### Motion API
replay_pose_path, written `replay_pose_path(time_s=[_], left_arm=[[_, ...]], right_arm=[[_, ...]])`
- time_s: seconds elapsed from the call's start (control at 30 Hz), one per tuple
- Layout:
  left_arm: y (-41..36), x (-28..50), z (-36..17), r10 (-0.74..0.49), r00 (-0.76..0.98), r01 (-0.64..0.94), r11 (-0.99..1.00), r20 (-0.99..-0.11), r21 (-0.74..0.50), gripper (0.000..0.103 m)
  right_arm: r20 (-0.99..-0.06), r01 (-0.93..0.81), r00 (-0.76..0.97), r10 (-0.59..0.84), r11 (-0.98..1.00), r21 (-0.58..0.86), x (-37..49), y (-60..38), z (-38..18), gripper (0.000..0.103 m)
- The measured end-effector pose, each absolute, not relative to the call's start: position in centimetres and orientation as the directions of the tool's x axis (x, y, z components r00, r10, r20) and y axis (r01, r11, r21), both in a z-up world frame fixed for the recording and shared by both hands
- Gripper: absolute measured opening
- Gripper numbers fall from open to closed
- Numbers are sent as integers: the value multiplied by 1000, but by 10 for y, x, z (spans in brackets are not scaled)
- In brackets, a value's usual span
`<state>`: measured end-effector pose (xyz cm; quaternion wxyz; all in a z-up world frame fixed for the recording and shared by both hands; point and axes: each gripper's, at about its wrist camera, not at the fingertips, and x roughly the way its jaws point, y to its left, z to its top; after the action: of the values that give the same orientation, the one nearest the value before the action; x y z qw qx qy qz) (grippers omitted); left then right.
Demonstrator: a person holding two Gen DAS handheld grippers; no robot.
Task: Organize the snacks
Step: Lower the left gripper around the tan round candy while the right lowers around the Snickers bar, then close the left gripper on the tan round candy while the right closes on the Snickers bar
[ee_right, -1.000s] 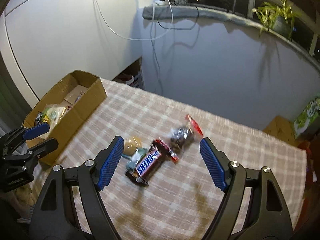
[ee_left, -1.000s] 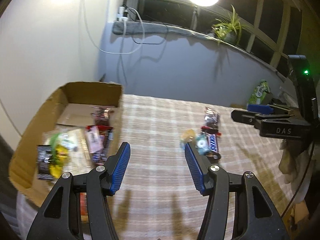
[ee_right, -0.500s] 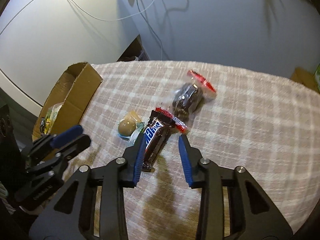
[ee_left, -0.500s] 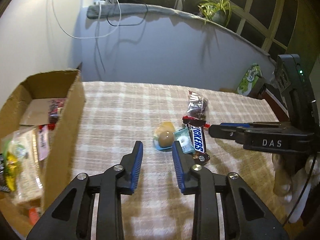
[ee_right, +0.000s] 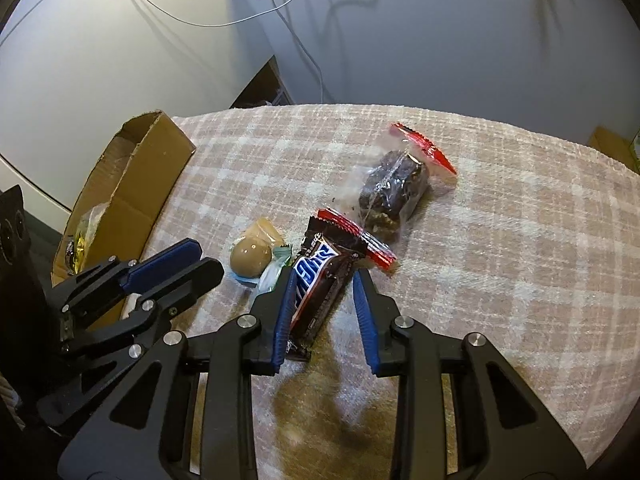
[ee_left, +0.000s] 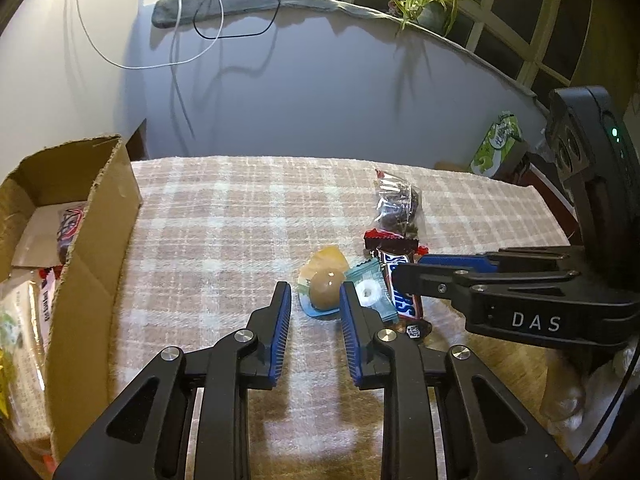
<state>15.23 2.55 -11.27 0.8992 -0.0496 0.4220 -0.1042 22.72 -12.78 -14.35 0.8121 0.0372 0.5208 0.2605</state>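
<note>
A round brown wrapped sweet (ee_left: 327,289) (ee_right: 251,258), a teal mint packet (ee_left: 370,291), a Snickers bar (ee_right: 320,280) (ee_left: 404,292) and a clear bag of dark cookies (ee_right: 394,190) (ee_left: 396,208) lie together on the checked cloth. My left gripper (ee_left: 314,298) is open, its fingertips either side of the brown sweet, just short of it. My right gripper (ee_right: 324,280) is open around the Snickers bar, apart from it. A cardboard box (ee_left: 96,240) (ee_right: 136,184) at the left holds several snacks.
The table edge runs along the wall behind. A green packet (ee_left: 496,144) stands beyond the table's far right. A potted plant (ee_left: 428,4) and cables sit on the window ledge. My right gripper shows in the left wrist view (ee_left: 404,272).
Both grippers have come down toward the snack cluster. The left one now flanks the brown sweet and the right one flanks the Snickers bar. Both narrowed from a second ago.
</note>
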Motion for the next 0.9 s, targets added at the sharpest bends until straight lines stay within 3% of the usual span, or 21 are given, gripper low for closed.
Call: replay_pose_path(time_s=[0.9], left_arm=[[16,171,-125,-282,566,212,958,-774,-194,20]], right_arm=[[-889,-556,296,348,820,136,220,-110,-137,31]])
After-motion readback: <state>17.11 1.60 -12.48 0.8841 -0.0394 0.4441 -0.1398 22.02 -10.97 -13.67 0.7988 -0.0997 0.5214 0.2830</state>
